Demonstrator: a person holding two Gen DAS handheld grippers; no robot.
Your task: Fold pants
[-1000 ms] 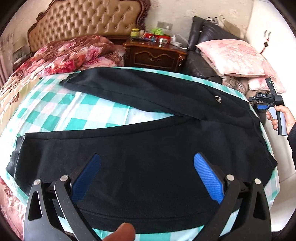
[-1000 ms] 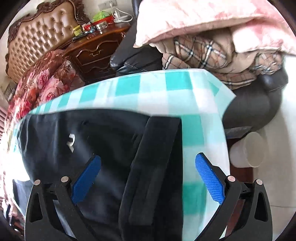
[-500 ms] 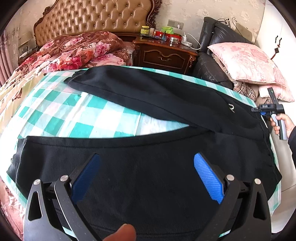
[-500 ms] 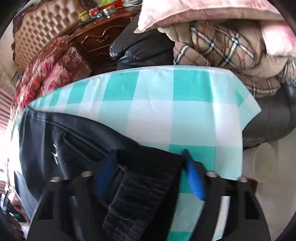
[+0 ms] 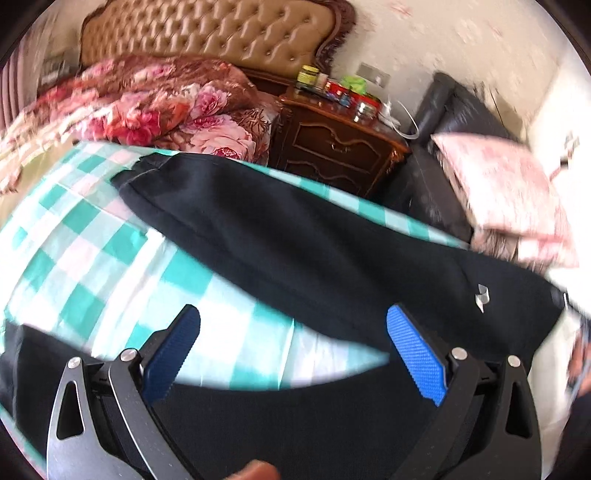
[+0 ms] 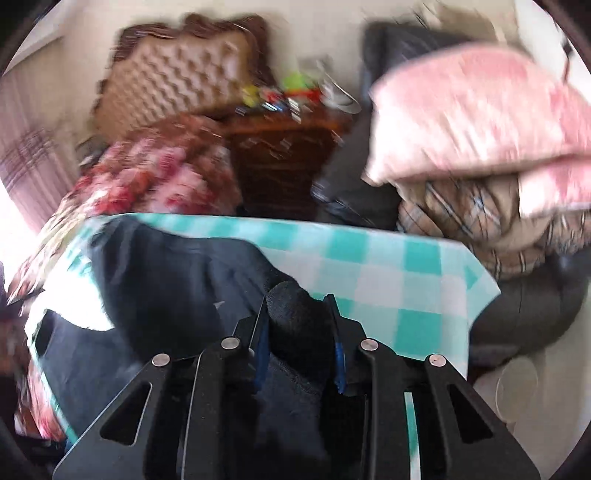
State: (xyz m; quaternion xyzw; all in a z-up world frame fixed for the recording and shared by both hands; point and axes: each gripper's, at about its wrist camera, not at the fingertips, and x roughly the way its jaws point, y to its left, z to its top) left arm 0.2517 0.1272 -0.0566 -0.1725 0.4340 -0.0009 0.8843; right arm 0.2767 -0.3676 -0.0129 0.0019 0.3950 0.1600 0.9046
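Observation:
Black pants (image 5: 295,236) lie spread on a green-and-white checked cloth (image 5: 92,266), legs apart, with a small white logo near the waist. My left gripper (image 5: 295,332) hangs open above the strip of cloth between the two legs, nothing between its blue pads (image 5: 417,354). In the right wrist view, my right gripper (image 6: 297,301) has its jaws closing, and its pads pinch a bunched roll of the pants' waistband (image 6: 295,317), raised off the cloth near the table's right end. Both views are motion-blurred.
Behind the table stand a dark wooden nightstand (image 5: 332,147) with jars, a bed with a floral quilt (image 5: 147,107) and a tufted headboard (image 5: 207,33). A pink pillow (image 6: 472,110) and plaid bedding (image 6: 461,218) sit on a black chair. A white cup (image 6: 517,384) is beyond the table's corner.
The right gripper has gone from wide open to pinched on the waistband and has risen with it. The left gripper has moved off the near leg over the gap between the legs.

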